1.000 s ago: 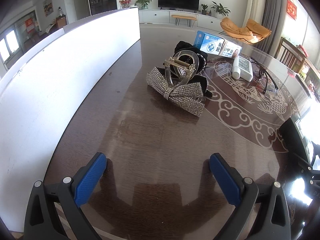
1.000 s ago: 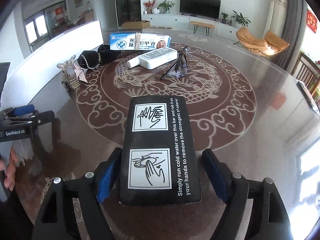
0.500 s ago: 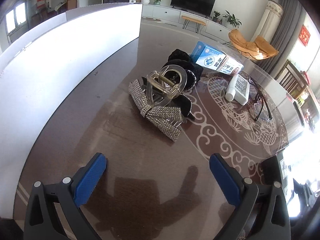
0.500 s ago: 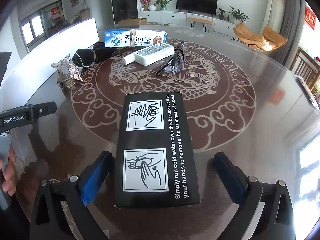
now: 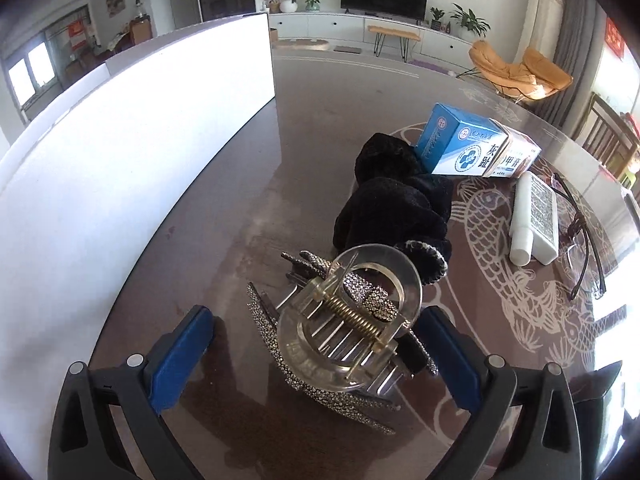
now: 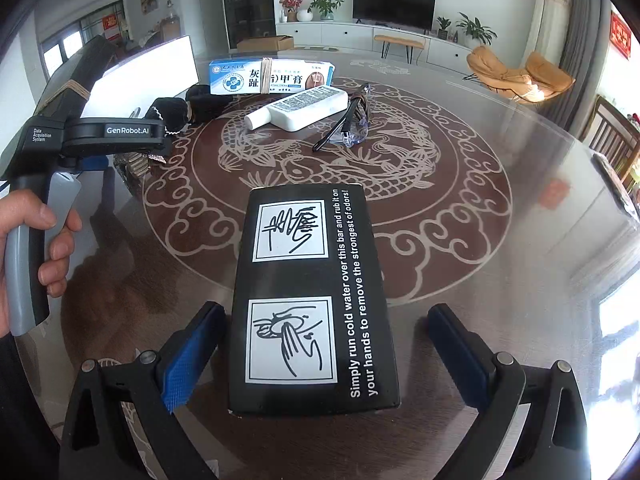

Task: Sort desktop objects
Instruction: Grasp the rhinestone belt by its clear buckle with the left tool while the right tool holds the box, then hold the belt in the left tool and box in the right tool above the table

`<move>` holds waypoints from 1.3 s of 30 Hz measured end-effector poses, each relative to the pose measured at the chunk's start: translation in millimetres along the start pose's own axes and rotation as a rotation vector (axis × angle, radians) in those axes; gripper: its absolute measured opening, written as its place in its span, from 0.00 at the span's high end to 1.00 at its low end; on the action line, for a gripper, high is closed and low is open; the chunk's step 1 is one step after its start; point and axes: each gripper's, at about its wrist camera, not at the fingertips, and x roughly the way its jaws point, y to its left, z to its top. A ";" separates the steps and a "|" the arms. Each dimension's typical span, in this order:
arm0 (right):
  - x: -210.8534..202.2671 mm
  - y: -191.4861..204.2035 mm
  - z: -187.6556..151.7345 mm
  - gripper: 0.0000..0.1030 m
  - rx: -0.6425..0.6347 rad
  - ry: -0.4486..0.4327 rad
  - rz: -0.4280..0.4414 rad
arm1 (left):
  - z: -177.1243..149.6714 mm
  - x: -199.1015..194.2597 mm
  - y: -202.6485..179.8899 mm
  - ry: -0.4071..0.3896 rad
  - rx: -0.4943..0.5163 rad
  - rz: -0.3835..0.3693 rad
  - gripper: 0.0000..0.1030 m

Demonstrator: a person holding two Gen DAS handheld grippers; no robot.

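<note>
A clear hair claw clip (image 5: 348, 328) with a brass spring rests on a rhinestone bow (image 5: 280, 344). My left gripper (image 5: 316, 344) stands open around both, its blue pads apart from them. Behind lie black fabric hair ties (image 5: 392, 208). In the right wrist view a black box (image 6: 312, 296) with white hand-washing pictures lies flat on the table. My right gripper (image 6: 320, 348) is open around its near end, pads clear of its sides. The left gripper's body (image 6: 116, 136), held by a hand (image 6: 32, 240), shows at the left.
A blue-and-white carton (image 5: 472, 148) (image 6: 272, 76), a white bottle (image 5: 532, 220) (image 6: 300, 110) and glasses (image 5: 580, 240) (image 6: 352, 120) lie on the round, dragon-patterned table (image 6: 460, 200). A tall white panel (image 5: 120, 168) stands along the table's left side.
My left gripper moved forward until the claw clip and bow sat between its open fingers. My right gripper's jaws widened off the black box, which stayed put.
</note>
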 end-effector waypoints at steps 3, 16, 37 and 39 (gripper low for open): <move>0.0 0.0 0.0 0.02 0.000 0.000 0.000 | -3.8 -10.3 2.4 -0.043 0.106 -0.038 0.34; -0.2 -0.4 -0.3 0.02 0.000 0.001 -0.001 | -68.6 -54.9 12.4 0.007 0.356 -0.221 0.07; -0.9 -1.1 -1.2 0.00 0.001 0.003 -0.003 | -71.9 -47.1 12.2 -0.014 0.250 -0.168 0.00; -1.1 -1.1 -1.3 0.00 0.001 0.003 -0.003 | -72.0 -47.0 12.1 -0.014 0.250 -0.168 0.00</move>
